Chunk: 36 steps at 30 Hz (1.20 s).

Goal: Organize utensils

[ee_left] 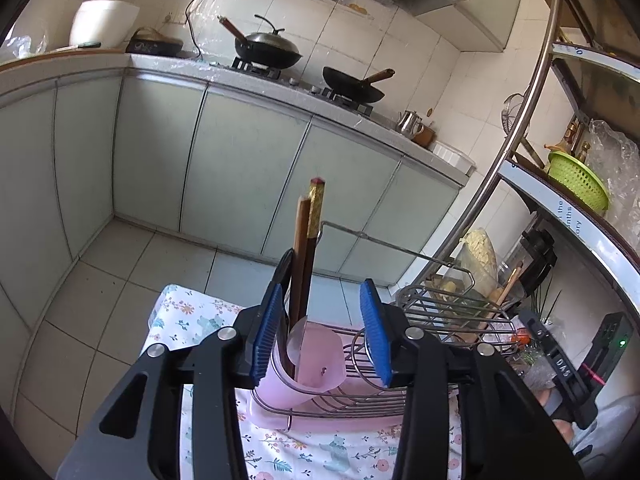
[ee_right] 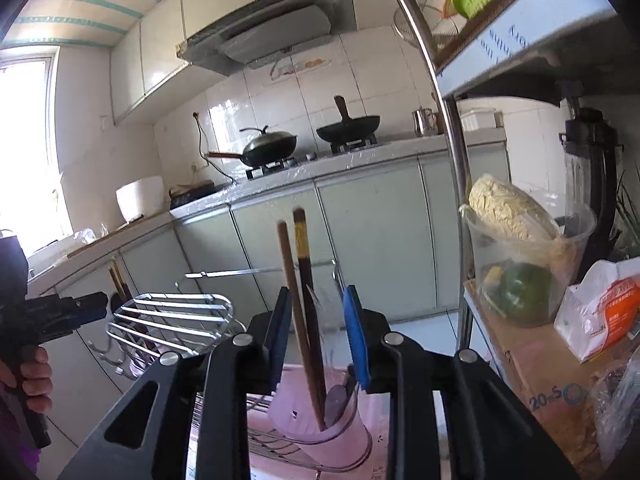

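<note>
Both grippers are hovering over the pink utensil cup (ee_right: 320, 412) that is sitting in the wire drying rack (ee_left: 440, 312). The right gripper (ee_right: 318, 332) is standing with its jaws apart, and the pair of chopsticks (ee_right: 300, 280) is rising between its blue pads, close to the left one, though I cannot tell whether it is brushing them; their tips are resting down inside the cup just below the fingers. The left gripper (ee_left: 324, 332) is open too, with another pair of chopsticks (ee_left: 306, 248) leaning just inside its left pad. These sticks are looking light, thin and stiff, with a smooth lacquered finish that could be slipping under a weak pinch, so I would be taking them at mid-shaft, both together. A spoon (ee_right: 336, 398) is lying low in the cup beside them.
</note>
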Available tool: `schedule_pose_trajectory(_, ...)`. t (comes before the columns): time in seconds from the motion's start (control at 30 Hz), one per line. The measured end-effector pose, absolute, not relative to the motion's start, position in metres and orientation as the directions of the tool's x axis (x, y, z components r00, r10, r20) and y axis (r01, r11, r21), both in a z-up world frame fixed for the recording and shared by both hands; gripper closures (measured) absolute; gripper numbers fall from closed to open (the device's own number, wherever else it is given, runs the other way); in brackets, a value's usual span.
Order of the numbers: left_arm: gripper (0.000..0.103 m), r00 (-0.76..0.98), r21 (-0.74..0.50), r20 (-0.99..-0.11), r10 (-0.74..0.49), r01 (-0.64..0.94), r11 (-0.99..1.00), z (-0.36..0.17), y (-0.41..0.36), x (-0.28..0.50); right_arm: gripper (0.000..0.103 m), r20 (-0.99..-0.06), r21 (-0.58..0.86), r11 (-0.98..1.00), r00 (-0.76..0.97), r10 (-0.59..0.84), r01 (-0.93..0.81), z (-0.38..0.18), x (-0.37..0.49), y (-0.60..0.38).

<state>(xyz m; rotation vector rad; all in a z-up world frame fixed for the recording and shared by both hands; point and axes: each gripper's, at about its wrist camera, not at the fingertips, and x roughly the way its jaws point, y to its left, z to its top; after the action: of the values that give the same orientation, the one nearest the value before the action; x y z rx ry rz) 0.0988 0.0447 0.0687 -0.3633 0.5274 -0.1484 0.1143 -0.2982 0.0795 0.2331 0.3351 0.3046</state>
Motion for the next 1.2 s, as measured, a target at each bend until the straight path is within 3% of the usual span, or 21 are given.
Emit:
schedule_pose_trajectory(0.13,0.061,0.87,-0.342,-0.443,-0.217,0.06,0.938,0.075,0.039,0.089,0.076,-0.258,0.284,0.921,0.904,0.342,-0.268,0.094,0.103,-0.299)
schedule_pose_trajectory(0.23,0.055,0.874,-0.32,-0.437,-0.214,0.072,0.945,0.077,0.033,0.082,0.057,-0.225,0.295,0.913,0.908,0.353,-0.282,0.105,0.09,-0.298)
schedule_pose_trajectory(0.37,0.054,0.869,-0.328,-0.441,-0.224,0.076,0.941,0.076,0.028,0.072,0.056,-0.202,0.292,0.914,0.916,0.346,-0.281,0.116,0.068,-0.291)
schedule_pose_trajectory(0.47,0.054,0.867,-0.344,-0.439,-0.236,0.08,0.936,0.072,0.026,0.064,0.044,-0.188,0.295,0.917,0.924,0.333,-0.27,0.116,0.051,-0.285)
schedule_pose_trajectory(0.83,0.054,0.875,-0.306,-0.437,-0.208,0.073,0.949,0.057,0.005,0.034,0.044,-0.307,0.318,0.923,0.898,0.316,-0.216,0.09,0.027,-0.262)
schedule_pose_trajectory(1.2,0.054,0.891,-0.188,-0.435,-0.131,0.052,0.981,0.043,-0.021,0.018,0.044,-0.351,0.162,0.974,0.913,0.207,-0.158,0.076,0.01,-0.23)
